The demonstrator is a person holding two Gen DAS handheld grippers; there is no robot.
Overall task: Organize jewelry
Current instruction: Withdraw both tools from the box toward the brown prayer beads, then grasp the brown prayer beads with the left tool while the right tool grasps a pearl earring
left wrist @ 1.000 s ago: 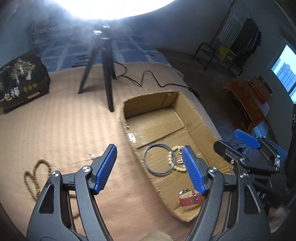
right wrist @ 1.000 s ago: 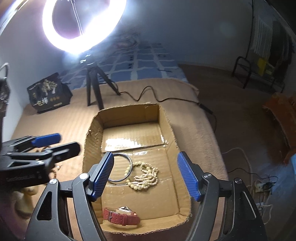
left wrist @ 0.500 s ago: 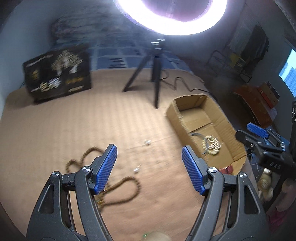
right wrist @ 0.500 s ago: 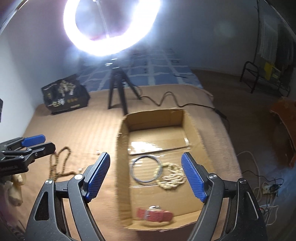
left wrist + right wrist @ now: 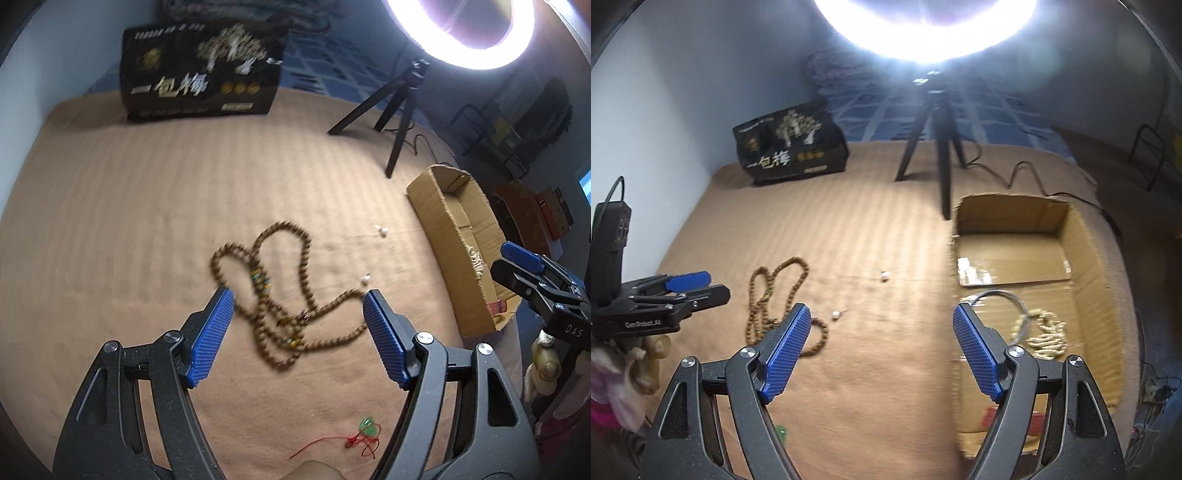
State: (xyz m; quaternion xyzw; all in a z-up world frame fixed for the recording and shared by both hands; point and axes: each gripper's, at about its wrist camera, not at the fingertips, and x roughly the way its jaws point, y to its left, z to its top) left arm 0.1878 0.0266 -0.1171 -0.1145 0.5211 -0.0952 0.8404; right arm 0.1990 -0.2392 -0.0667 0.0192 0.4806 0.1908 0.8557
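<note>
A long brown bead necklace (image 5: pixel 280 291) lies coiled on the tan bed cover; it also shows in the right wrist view (image 5: pixel 775 295). My left gripper (image 5: pixel 299 339) is open and empty, hovering just above and before the necklace. My right gripper (image 5: pixel 881 350) is open and empty over the bed cover, left of the cardboard box (image 5: pixel 1086 236). The box holds a metal bangle (image 5: pixel 1004 295), a pale bead string (image 5: pixel 1045 336) and a red watch strap (image 5: pixel 991 415). Two small white earrings (image 5: pixel 382 230) (image 5: pixel 366 278) lie loose on the cover. A green pendant on red cord (image 5: pixel 365 434) lies near me.
A ring light on a black tripod (image 5: pixel 942 147) stands behind the box, its cable trailing right. A black printed bag (image 5: pixel 203 74) sits at the back of the bed. The box shows at the bed's right edge in the left wrist view (image 5: pixel 443 229). A chair stands on the floor (image 5: pixel 1152 155).
My left gripper has swung left from over the box to over the brown necklace. My right gripper has shifted left off the box. Both stayed open.
</note>
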